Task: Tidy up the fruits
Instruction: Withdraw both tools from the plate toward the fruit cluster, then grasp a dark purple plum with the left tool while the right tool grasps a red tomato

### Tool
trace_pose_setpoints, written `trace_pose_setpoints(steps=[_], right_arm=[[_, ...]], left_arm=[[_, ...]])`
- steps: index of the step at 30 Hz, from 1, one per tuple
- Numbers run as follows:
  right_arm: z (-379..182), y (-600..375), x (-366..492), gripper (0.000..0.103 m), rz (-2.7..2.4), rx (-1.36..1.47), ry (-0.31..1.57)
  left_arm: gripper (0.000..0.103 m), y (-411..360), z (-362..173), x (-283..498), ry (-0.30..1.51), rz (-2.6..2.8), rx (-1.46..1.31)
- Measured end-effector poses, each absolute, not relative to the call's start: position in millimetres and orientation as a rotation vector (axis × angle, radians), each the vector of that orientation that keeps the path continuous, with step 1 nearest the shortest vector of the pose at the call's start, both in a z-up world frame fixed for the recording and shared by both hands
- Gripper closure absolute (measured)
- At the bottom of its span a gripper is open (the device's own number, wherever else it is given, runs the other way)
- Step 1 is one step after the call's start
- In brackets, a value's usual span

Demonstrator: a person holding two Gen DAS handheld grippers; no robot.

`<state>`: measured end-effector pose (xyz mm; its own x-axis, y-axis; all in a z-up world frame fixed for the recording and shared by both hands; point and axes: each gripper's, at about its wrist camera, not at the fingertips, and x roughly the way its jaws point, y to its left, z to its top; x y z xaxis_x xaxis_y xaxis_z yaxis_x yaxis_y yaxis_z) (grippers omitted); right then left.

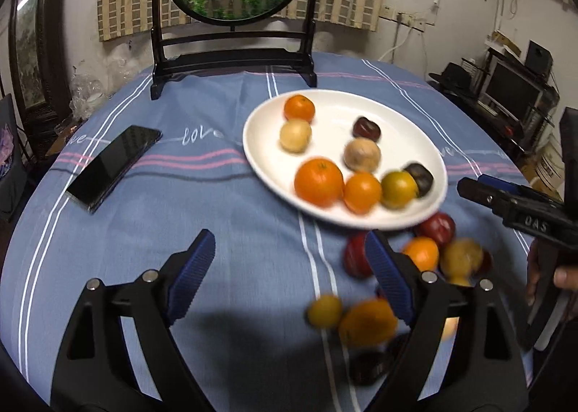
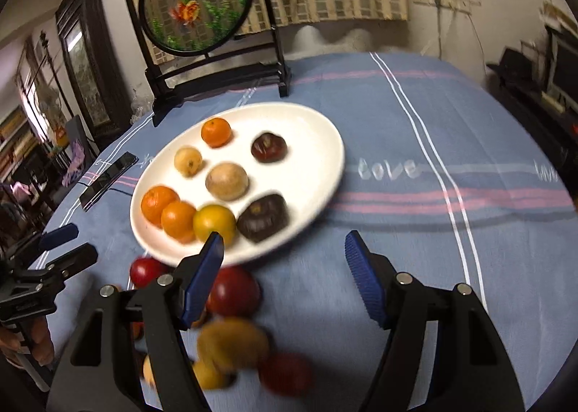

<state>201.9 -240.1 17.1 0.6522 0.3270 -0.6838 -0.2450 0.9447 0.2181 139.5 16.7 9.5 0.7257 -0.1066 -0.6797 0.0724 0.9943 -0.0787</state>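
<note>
Hovering wide open and empty, the left claw (image 1: 289,267) had loose fruit (image 1: 422,253) just right, nearer than the half-open, empty right claw (image 2: 283,260).

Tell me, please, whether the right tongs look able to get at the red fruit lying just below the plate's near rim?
Probably yes. The right tongs stand open and empty, and the red fruit lies on the cloth beside their left finger, off the white plate; nothing covers it, though other loose fruit crowds close.

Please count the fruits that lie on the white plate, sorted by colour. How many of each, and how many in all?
On the white plate:
Orange: 3
Tan or pale yellow: 2
Dark brown-purple: 2
Yellow-green: 1
Total: 8
</note>
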Motion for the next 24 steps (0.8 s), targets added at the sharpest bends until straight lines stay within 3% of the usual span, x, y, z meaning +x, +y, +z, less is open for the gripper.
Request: trace_pose_setpoints(steps=[24], right_arm=[[9.3,-253.8,101.4,0.032,0.355,0.082,0.848]], left_arm=[[0.016,-1.0,-30.8,75.7,0.927,-0.229,-0.027]])
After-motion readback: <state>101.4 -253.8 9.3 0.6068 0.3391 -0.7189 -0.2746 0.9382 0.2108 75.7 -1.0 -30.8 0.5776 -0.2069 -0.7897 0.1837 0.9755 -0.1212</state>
